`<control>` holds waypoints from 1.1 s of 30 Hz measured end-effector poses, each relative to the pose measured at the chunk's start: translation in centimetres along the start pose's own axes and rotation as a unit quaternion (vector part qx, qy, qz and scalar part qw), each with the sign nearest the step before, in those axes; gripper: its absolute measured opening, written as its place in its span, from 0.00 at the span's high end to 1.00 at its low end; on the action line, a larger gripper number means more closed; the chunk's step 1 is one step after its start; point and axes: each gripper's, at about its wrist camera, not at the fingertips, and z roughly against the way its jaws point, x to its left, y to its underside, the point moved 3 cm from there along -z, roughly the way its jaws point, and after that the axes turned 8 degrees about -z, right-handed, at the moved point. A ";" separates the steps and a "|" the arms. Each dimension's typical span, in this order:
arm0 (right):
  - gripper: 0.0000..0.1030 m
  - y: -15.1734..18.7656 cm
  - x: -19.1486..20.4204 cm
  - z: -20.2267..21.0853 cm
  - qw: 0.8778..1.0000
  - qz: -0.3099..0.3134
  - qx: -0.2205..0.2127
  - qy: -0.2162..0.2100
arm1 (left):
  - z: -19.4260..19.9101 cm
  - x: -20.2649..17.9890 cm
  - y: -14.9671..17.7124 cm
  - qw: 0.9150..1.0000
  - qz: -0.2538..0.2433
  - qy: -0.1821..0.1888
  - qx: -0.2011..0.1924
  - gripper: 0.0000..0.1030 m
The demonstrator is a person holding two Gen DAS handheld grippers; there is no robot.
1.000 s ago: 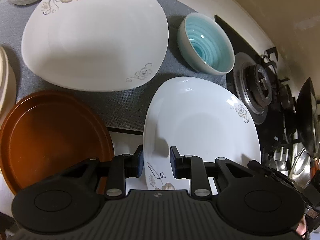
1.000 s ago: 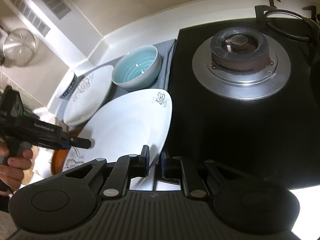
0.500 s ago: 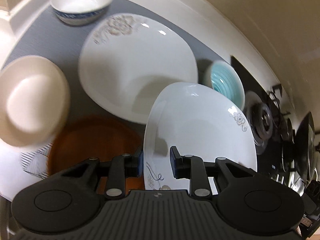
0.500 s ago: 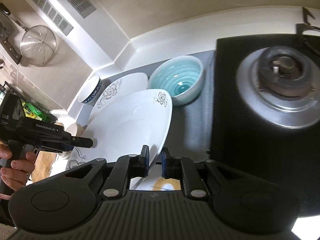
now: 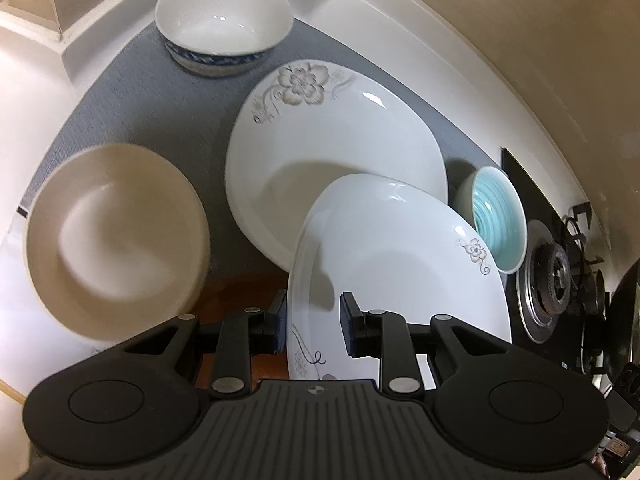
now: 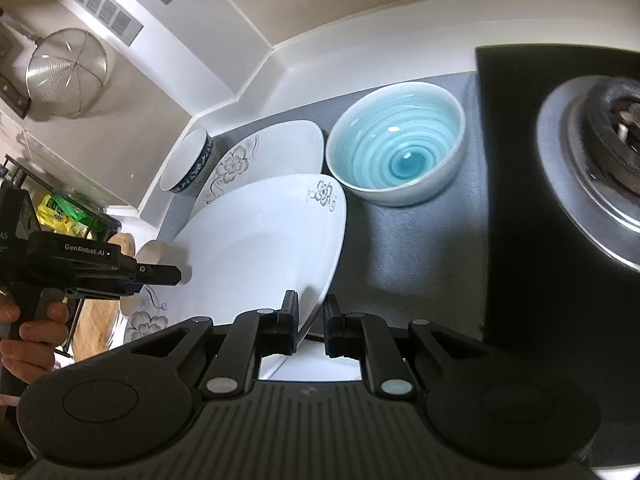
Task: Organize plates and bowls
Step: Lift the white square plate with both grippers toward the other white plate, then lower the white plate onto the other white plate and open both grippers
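A white square plate with grey flowers hangs tilted above the counter, held at two opposite rims. My left gripper is shut on its near rim by the flower print. My right gripper is shut on the opposite rim of this plate. The left gripper shows at the left of the right wrist view, with a person's hand on its grip. A second, matching flowered plate lies on the grey mat, partly hidden behind the held one.
A white bowl with a blue band stands at the mat's far corner. A cream bowl is at the left and a teal bowl beside the black stove. A brown plate lies under the grippers. A strainer hangs on the wall.
Both grippers have carried the held plate leftward, away from the stove, until it overlaps the matching plate on the mat. The cream bowl and blue-banded bowl have come into view.
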 end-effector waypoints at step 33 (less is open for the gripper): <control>0.86 -4.9 3.4 -8.4 0.999 0.039 -0.019 0.004 | 0.4 3.5 -9.2 0.998 -0.005 -0.030 -0.054 0.73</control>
